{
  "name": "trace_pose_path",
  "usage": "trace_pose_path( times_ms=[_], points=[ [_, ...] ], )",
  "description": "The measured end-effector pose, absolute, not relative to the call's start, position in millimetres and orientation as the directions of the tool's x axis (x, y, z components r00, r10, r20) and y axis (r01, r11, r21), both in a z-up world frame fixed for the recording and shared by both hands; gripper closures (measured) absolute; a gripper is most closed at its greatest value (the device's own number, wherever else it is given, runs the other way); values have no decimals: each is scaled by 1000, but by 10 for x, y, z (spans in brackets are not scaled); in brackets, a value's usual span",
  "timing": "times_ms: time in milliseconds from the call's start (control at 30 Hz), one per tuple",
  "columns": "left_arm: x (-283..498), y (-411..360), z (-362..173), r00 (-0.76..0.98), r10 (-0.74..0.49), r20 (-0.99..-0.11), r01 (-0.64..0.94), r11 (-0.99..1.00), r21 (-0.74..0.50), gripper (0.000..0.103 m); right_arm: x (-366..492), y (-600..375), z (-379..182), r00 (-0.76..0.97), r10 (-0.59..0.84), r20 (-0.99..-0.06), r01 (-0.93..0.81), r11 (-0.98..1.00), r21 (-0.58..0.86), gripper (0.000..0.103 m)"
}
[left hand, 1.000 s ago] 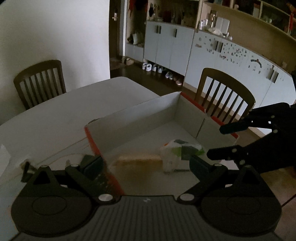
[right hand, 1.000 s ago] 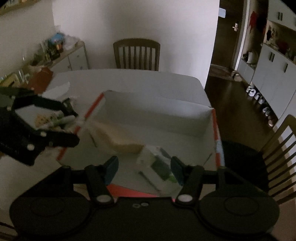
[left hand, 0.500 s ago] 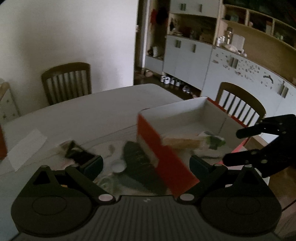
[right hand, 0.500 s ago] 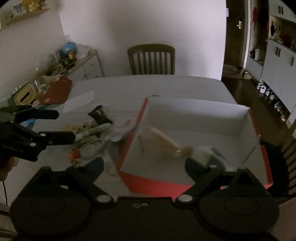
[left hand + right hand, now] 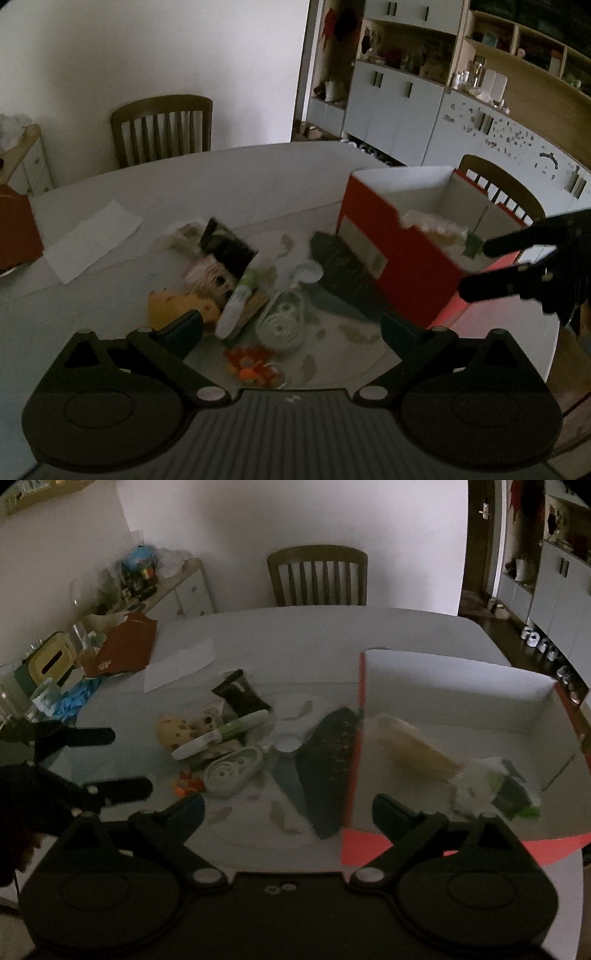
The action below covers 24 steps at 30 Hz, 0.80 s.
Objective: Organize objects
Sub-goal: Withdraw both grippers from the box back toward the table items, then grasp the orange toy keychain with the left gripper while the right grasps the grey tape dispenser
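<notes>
Red cardboard box [image 5: 461,701] stood open at tabletop [image 5: 295,635] right edge, containing tan packet [image 5: 413,749] and green-white wrapper [image 5: 495,786]. Loose clutter just left of box: pen-like tube [image 5: 221,734], black pouch [image 5: 240,694], coiled cable [image 5: 232,766]. Left tool [image 5: 291,325] spread wide, empty. Right tool [image 5: 288,805] spread wide after just opening, empty.
</notes>
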State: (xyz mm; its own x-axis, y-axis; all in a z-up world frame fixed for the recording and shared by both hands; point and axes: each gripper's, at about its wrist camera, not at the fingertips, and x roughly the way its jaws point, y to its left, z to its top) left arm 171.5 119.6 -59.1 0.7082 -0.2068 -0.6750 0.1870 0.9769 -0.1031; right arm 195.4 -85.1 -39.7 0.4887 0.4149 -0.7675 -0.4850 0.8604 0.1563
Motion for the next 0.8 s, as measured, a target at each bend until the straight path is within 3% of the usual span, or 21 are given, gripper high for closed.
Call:
trace_pose_path(
  times_ms=[333, 800],
  points=[
    [1675, 1365, -1102, 690, -167, -704, 218, 976, -18, 0, 2059, -282, -650, 491, 360, -793, -491, 867, 89, 6],
    [1836, 1263, -1510, 656, -202, -727, 309, 951, 14, 0, 2340, 214, -1098, 483, 302, -822, -472, 880, 46, 6]
  ],
)
